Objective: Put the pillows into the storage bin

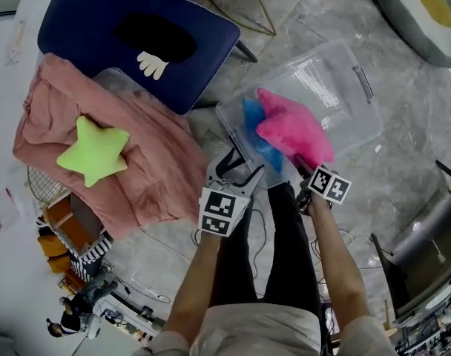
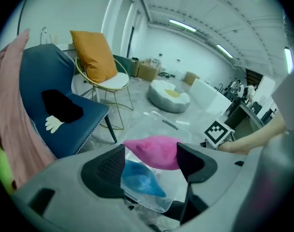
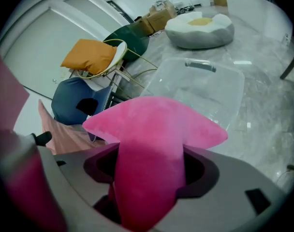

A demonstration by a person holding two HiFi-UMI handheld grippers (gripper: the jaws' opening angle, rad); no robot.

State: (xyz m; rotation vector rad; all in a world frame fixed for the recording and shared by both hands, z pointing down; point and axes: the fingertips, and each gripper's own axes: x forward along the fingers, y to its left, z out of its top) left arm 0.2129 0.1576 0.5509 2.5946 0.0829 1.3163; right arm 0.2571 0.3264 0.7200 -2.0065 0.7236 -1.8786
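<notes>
— What has the right gripper (image 3: 149, 166) got?
— It is clamped on one arm of the pink pillow (image 1: 292, 128), which sits over the open clear bin (image 1: 344, 65) on the floor, partly covering the blue pillow (image 1: 253, 115) that already lies inside

— And the left gripper (image 2: 149, 166)?
— Its jaws stand apart with nothing pinched; it hangs just beside the bin's near corner, and the blue pillow shows beyond the gap

— Any other pillows?
— A green star pillow (image 1: 94, 150) lies on a rumpled pink blanket (image 1: 155, 180), well apart from the bin, to the left in the head view, next to a dark blue chair (image 1: 84, 21)
</notes>
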